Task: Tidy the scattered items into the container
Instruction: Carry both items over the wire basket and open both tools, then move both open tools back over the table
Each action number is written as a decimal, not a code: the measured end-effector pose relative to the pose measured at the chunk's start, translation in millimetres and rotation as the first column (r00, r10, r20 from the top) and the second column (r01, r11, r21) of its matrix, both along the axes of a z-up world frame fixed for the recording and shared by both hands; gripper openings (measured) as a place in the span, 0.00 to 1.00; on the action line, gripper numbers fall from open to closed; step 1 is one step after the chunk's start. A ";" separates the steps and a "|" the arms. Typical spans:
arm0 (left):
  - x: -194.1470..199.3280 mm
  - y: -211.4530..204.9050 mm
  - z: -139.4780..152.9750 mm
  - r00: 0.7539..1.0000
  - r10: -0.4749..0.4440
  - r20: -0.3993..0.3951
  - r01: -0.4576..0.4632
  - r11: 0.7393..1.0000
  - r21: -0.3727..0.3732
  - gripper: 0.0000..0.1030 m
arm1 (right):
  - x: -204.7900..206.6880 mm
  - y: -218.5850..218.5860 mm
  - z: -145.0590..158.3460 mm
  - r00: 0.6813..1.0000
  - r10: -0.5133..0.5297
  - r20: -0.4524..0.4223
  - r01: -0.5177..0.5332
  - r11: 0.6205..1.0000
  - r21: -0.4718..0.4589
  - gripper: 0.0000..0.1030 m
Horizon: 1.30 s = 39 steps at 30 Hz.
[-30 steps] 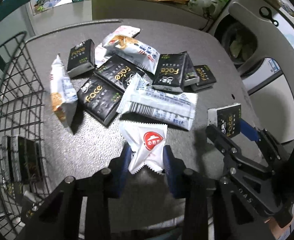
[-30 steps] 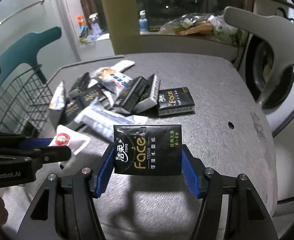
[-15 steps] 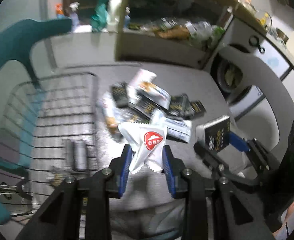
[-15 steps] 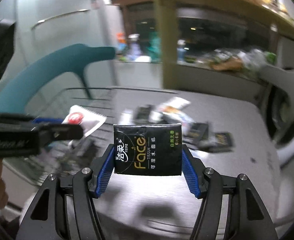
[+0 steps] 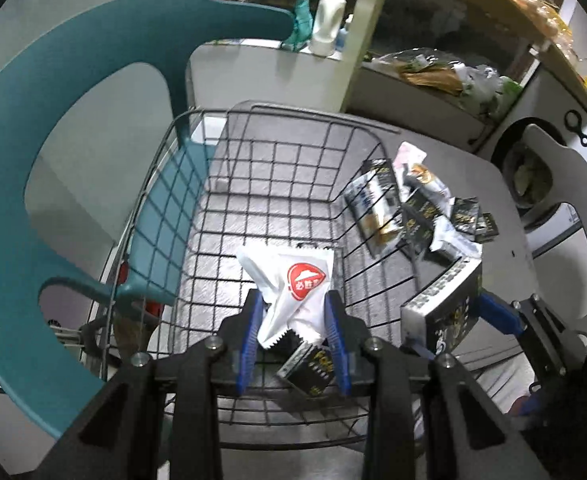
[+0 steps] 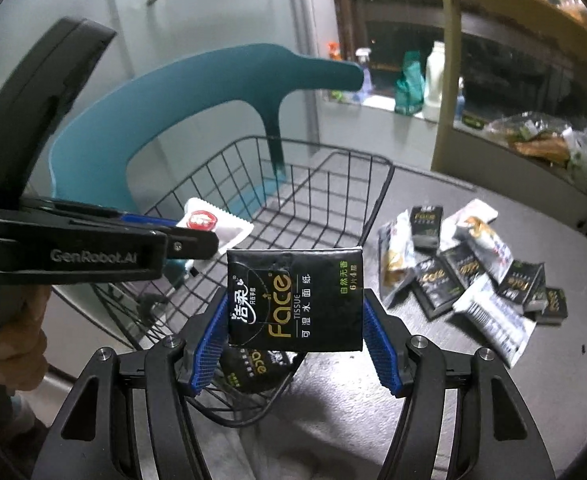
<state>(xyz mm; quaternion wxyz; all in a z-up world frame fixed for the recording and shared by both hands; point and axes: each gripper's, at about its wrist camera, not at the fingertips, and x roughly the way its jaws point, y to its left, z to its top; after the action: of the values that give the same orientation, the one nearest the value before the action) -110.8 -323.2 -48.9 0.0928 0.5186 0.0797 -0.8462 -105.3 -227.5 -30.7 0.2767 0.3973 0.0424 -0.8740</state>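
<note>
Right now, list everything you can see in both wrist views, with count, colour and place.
wire basket: one, black, on the table's left part.
white snack packet: one, white with a red logo, in the left gripper over the basket.
black tissue pack: one, black with gold lettering, in the right gripper at the basket's near edge.
tissue pack in basket: one showing, black, on the basket floor.
scattered packs: several, black and white, piled on the table right of the basket.
table: one, grey.
chair: one, teal, behind the basket.
bottle: one, white, on the far counter.
left gripper: black with blue pads.
right gripper: black with blue pads.
</note>
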 end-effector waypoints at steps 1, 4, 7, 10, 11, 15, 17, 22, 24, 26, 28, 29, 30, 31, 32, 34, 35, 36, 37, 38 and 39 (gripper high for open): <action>0.3 -1.4 -1.3 1.000 0.004 0.000 -0.004 1.000 0.003 0.35 | 0.9 1.3 -0.1 1.000 -0.002 -0.002 0.002 1.000 0.002 0.62; 0.6 -2.8 -3.1 1.000 -0.003 -0.002 0.003 0.999 0.033 0.48 | 0.2 6.1 -0.6 1.000 -0.010 -0.015 0.010 1.000 0.006 0.65; 3.5 1.1 1.1 1.000 -0.011 -0.022 0.011 1.000 0.018 0.61 | -4.1 16.1 1.0 0.999 -0.026 -0.018 0.026 1.000 0.001 0.65; 4.0 4.0 4.7 0.999 -0.016 -0.032 0.016 1.000 0.018 0.61 | -6.1 29.4 4.2 0.998 -0.054 -0.021 0.054 0.998 -0.013 0.65; 3.6 4.7 5.3 0.999 -0.016 -0.033 0.017 0.999 0.030 0.61 | -5.8 32.1 6.5 0.998 -0.060 -0.022 0.059 0.998 -0.015 0.65; 1.6 13.8 7.5 0.999 -0.023 -0.037 0.025 0.999 0.044 0.61 | -7.4 63.3 19.5 0.991 -0.124 -0.053 0.123 0.992 -0.016 0.65; -1.8 24.1 11.3 0.998 -0.042 -0.042 0.044 0.998 0.050 0.61 | -9.7 81.2 24.3 0.983 -0.168 -0.068 0.168 0.986 -0.009 0.65; -18.5 70.2 20.7 0.991 -0.121 -0.066 0.125 0.990 0.062 0.61 | -19.8 145.0 21.3 0.948 -0.312 -0.070 0.314 0.949 0.023 0.65; -26.0 92.1 18.6 0.985 -0.160 -0.067 0.164 0.984 0.071 0.62 | -22.9 163.9 9.4 0.940 -0.338 -0.051 0.341 0.939 0.047 0.65; -34.4 117.1 11.1 0.978 -0.204 -0.054 0.208 0.975 0.080 0.62 | -24.8 177.9 -3.9 0.934 -0.357 -0.027 0.358 0.931 0.071 0.65; -41.4 134.5 1.4 0.971 -0.236 -0.034 0.238 0.968 0.083 0.62 | -25.6 190.4 -19.4 0.930 -0.368 -0.001 0.367 0.926 0.090 0.65; -44.7 143.2 -7.4 0.969 -0.247 -0.017 0.248 0.965 0.090 0.62 | -26.8 196.9 -28.6 0.928 -0.372 0.010 0.369 0.924 0.102 0.65; -46.7 149.4 -15.1 0.968 -0.251 -0.004 0.250 0.963 0.100 0.62 | -28.4 201.3 -35.6 0.926 -0.377 0.018 0.373 0.921 0.112 0.65; -48.9 154.8 -23.7 0.967 -0.253 0.010 0.250 0.961 0.114 0.62 | -31.0 205.6 -42.0 0.923 -0.384 0.023 0.379 0.918 0.119 0.65; -51.7 160.9 -33.9 0.966 -0.257 0.027 0.252 0.959 0.128 0.62 | -31.4 209.6 -46.2 0.921 -0.390 0.026 0.384 0.915 0.121 0.65; -56.0 169.7 -50.1 0.964 -0.261 0.053 0.252 0.958 0.134 0.62 | -40.6 220.9 -58.2 0.910 -0.414 0.030 0.408 0.905 0.120 0.65; -59.2 173.9 -59.4 0.963 -0.261 0.069 0.251 0.959 0.129 0.62 | -47.0 226.3 -63.6 0.905 -0.425 0.032 0.419 0.901 0.117 0.65; -62.0 176.5 -66.8 0.963 -0.259 0.081 0.248 0.961 0.125 0.62 | -50.8 227.4 -66.4 0.902 -0.430 0.033 0.424 0.898 0.114 0.65; -65.2 178.6 -74.4 0.962 -0.254 0.095 0.242 0.963 0.121 0.62 | -58.2 231.3 -71.5 0.900 -0.435 0.034 0.429 0.896 0.112 0.65; -69.0 179.7 -82.6 0.963 -0.246 0.109 0.233 0.965 0.121 0.62 | -64.7 234.1 -75.9 0.897 -0.441 0.031 0.435 0.893 0.115 0.65; -72.6 180.0 -89.3 0.964 -0.238 0.119 0.224 0.967 0.122 0.62 | -70.9 236.4 -79.6 0.894 -0.448 0.027 0.442 0.889 0.120 0.65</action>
<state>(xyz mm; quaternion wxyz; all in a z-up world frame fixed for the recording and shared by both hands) -183.4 -143.2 -138.2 -0.0295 0.5837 0.0577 -0.8094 -176.2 8.9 -110.3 0.0478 0.4345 -0.0087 -0.8994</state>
